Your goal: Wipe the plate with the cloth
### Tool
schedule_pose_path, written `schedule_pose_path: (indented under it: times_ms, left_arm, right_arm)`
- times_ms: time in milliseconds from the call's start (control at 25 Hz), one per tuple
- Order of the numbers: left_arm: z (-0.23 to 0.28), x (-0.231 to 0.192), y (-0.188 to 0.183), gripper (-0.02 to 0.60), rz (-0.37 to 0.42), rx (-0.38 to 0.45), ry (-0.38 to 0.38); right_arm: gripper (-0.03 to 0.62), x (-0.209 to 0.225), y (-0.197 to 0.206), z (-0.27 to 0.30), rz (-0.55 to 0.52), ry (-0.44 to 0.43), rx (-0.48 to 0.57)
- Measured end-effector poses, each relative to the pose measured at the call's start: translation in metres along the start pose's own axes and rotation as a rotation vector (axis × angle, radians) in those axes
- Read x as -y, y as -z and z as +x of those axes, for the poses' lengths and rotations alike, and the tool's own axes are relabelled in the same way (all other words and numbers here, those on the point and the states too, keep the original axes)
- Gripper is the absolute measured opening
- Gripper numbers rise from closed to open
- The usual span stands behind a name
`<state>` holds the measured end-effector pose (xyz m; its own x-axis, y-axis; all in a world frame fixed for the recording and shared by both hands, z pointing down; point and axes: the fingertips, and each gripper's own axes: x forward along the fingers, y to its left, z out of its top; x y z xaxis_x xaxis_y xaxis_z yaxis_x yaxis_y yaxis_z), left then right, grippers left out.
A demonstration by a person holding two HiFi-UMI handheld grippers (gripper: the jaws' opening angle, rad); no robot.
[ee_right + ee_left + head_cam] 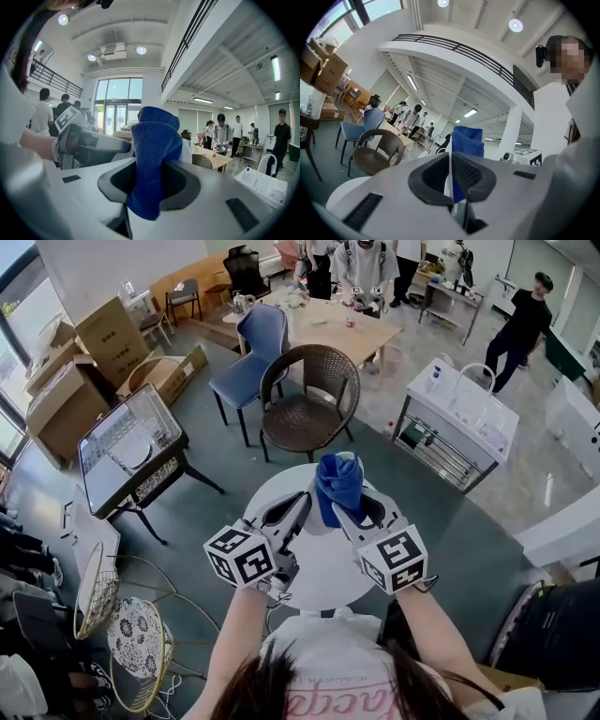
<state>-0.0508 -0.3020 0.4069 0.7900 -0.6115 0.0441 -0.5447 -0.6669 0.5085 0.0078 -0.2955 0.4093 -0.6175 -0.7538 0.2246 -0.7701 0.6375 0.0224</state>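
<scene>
Both grippers hang side by side above the round white table (323,582). My left gripper (302,509) is shut on a thin white plate (449,180), which stands edge-on between its pads in the left gripper view. My right gripper (350,512) is shut on a folded blue cloth (338,486). The cloth (154,154) sticks up out of the jaws in the right gripper view. In the left gripper view the cloth (468,139) lies right behind the plate's edge, but I cannot tell whether they touch. Most of the plate is hidden.
Beyond the round table stand a brown wicker chair (309,395) and a blue chair (256,345). A glass-topped case (129,448) is at the left, a white cart (459,409) at the right. Several people stand by a wooden table (337,324) at the back. Wire stools (136,652) are at the lower left.
</scene>
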Motion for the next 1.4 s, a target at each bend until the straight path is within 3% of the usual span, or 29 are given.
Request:
schedule_pose_path:
  times_ms: [240, 480, 560, 760, 960, 1040, 1160, 1320, 1400]
  left_arm:
    - [0.007, -0.007, -0.002, 0.021, -0.012, 0.006, -0.036]
    - [0.009, -0.018, -0.012, 0.021, -0.023, 0.039, -0.06]
    - [0.008, -0.018, -0.017, 0.021, 0.006, 0.052, -0.061]
    - [0.003, -0.019, -0.029, 0.021, 0.091, 0.08, -0.073]
    - [-0.004, -0.014, -0.038, 0.021, 0.187, 0.134, -0.081]
    - [-0.005, -0.009, -0.04, 0.021, 0.283, 0.138, -0.103]
    - [-0.003, 0.003, -0.041, 0.021, 0.506, 0.119, -0.15]
    - [0.002, 0.03, -0.042, 0.02, 0.958, 0.111, -0.159]
    - [0.004, 0.038, -0.033, 0.02, 1.128, 0.101, -0.167]
  right_arm:
    - [0.133, -0.028, 0.02, 0.001, 0.033, -0.095, -0.048]
    - [0.133, -0.047, 0.045, -0.012, 0.038, -0.245, -0.145]
    - [0.133, -0.039, 0.042, -0.023, 0.046, -0.227, -0.123]
    - [0.133, 0.008, -0.003, -0.05, 0.156, -0.103, 0.052]
    - [0.133, 0.041, -0.035, -0.066, 0.165, -0.01, 0.151]
    - [0.133, 0.048, -0.042, -0.07, 0.168, 0.011, 0.172]
    - [0.133, 0.053, -0.046, -0.074, 0.164, 0.026, 0.185]
    - [0.133, 0.052, -0.05, -0.076, 0.148, 0.015, 0.189]
    - [0.133, 0.05, -0.053, -0.075, 0.131, 0.008, 0.188]
